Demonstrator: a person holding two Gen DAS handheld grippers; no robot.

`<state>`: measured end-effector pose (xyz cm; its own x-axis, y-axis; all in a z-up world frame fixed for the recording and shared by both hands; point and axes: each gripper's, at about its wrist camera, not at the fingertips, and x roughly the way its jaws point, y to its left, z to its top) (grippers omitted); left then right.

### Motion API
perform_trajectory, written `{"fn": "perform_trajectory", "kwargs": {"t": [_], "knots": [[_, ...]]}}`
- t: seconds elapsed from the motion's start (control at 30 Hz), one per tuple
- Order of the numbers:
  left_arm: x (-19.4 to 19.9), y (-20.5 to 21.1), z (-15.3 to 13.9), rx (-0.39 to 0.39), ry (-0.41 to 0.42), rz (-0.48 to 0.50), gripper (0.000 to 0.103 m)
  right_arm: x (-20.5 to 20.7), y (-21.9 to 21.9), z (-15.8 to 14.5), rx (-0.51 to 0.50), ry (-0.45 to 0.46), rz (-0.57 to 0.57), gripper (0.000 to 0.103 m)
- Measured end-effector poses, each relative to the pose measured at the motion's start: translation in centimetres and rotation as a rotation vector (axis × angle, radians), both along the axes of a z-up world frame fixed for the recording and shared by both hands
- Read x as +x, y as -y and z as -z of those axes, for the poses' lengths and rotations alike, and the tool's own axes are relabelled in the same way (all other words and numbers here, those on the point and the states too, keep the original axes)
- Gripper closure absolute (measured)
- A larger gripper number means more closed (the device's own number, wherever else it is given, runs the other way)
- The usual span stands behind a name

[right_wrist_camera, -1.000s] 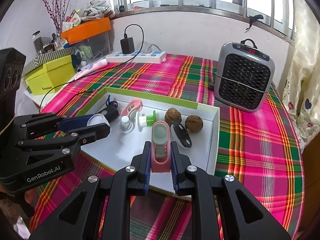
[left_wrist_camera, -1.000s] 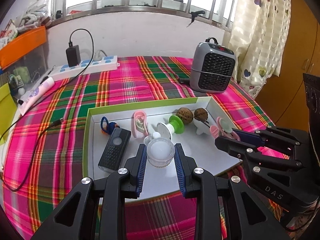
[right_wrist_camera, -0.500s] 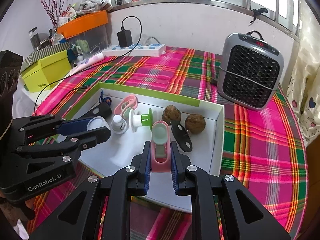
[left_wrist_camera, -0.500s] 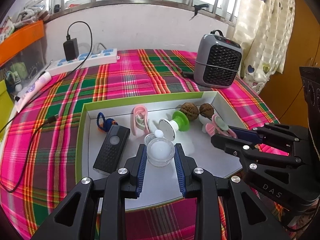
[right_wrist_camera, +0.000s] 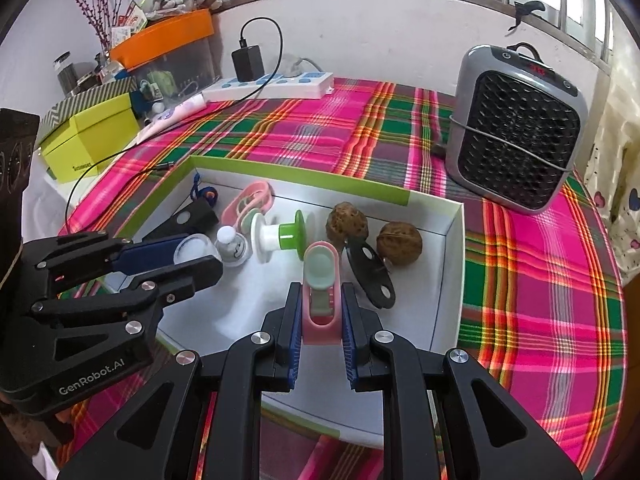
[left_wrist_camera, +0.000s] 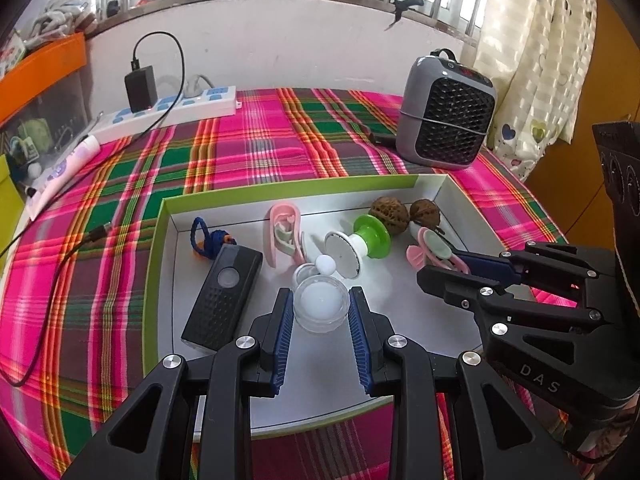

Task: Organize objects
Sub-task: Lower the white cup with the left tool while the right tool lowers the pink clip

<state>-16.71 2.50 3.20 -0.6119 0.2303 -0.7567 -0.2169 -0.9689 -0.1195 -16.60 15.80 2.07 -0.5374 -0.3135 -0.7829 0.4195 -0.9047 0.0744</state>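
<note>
My left gripper (left_wrist_camera: pixel 320 312) is shut on a small clear glass jar (left_wrist_camera: pixel 320 307) with a white filling, held above the white tray (left_wrist_camera: pixel 404 184). My right gripper (right_wrist_camera: pixel 320 312) is shut on a pink clip with a mint pad (right_wrist_camera: pixel 322 292), also above the tray (right_wrist_camera: pixel 448 272). In the tray lie a black remote (left_wrist_camera: pixel 224 296), a second pink clip (left_wrist_camera: pixel 282 234), a green and white plunger-like piece (left_wrist_camera: pixel 360 242), two walnuts (left_wrist_camera: pixel 388 210), a blue cord loop (left_wrist_camera: pixel 206 236) and a black tag (right_wrist_camera: pixel 370 272).
A grey fan heater (left_wrist_camera: pixel 446 120) stands at the back right on the plaid cloth. A white power strip with a black charger (left_wrist_camera: pixel 168 110) lies at the back left, its cable trailing over the cloth. A yellow-green box (right_wrist_camera: pixel 92 132) and an orange-lidded bin (right_wrist_camera: pixel 168 40) stand at the left.
Both grippers have lifted a little and drawn back from the tray, each keeping its object. The tray contents have not moved.
</note>
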Motion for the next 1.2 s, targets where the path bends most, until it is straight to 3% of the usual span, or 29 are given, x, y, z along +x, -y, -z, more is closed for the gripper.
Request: {"fn": "perform_trajectory", "kwargs": {"t": [1.2], "knots": [[-0.9, -0.6, 1.3, -0.013, 0.034, 0.001, 0.077, -0.9, 0.2, 1.3, 0.023, 0.023, 0.005, 0.085]]}}
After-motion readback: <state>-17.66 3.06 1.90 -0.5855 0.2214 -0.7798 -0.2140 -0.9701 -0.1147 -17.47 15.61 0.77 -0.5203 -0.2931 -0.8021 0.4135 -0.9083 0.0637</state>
